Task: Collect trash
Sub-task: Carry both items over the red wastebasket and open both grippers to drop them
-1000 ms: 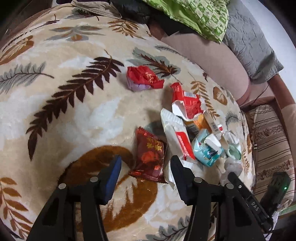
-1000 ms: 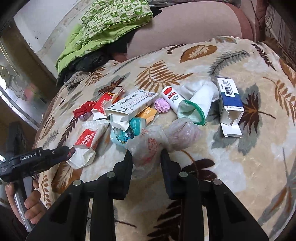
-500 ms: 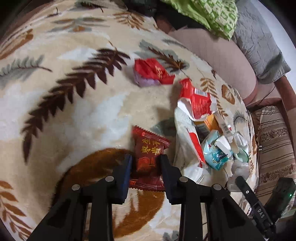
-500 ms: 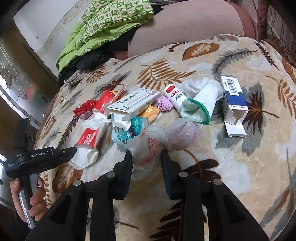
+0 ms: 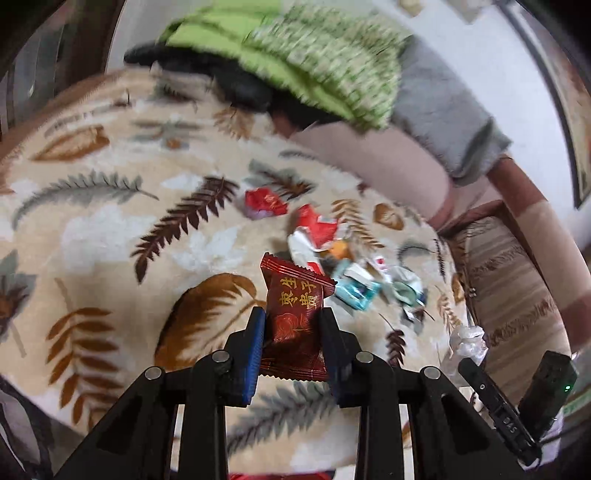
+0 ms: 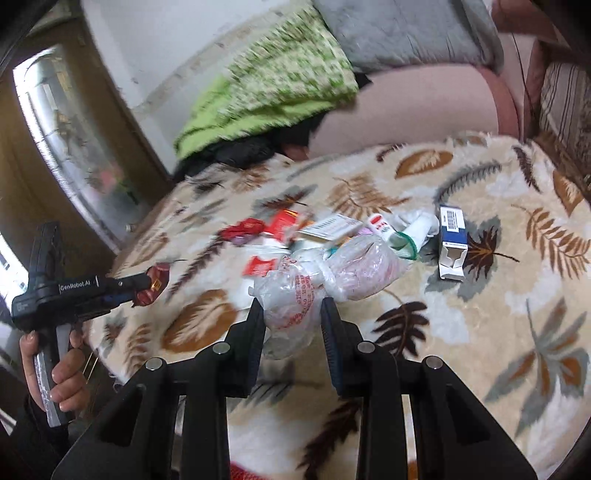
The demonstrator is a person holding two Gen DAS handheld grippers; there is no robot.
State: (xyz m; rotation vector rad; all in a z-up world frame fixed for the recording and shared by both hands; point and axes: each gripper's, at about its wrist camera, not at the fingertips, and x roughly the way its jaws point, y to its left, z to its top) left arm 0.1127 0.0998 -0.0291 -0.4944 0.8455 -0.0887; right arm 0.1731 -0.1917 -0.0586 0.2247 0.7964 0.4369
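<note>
The left gripper pinches a glossy dark-red crimped candy wrapper with gold characters, lifted clear of the leaf-patterned cream blanket. The right gripper clamps a crumpled clear plastic bag with red print, knotted, above the litter.

A cluttered sitting corner, softly lit.

A cream fleece blanket printed with brown and grey leaves covers the surface in front. Behind it stands a pink sofa with a green patterned quilt and a grey blanket heaped on it, against a white wall. A frosted glass door panel in a brown frame glows at the left.
</note>
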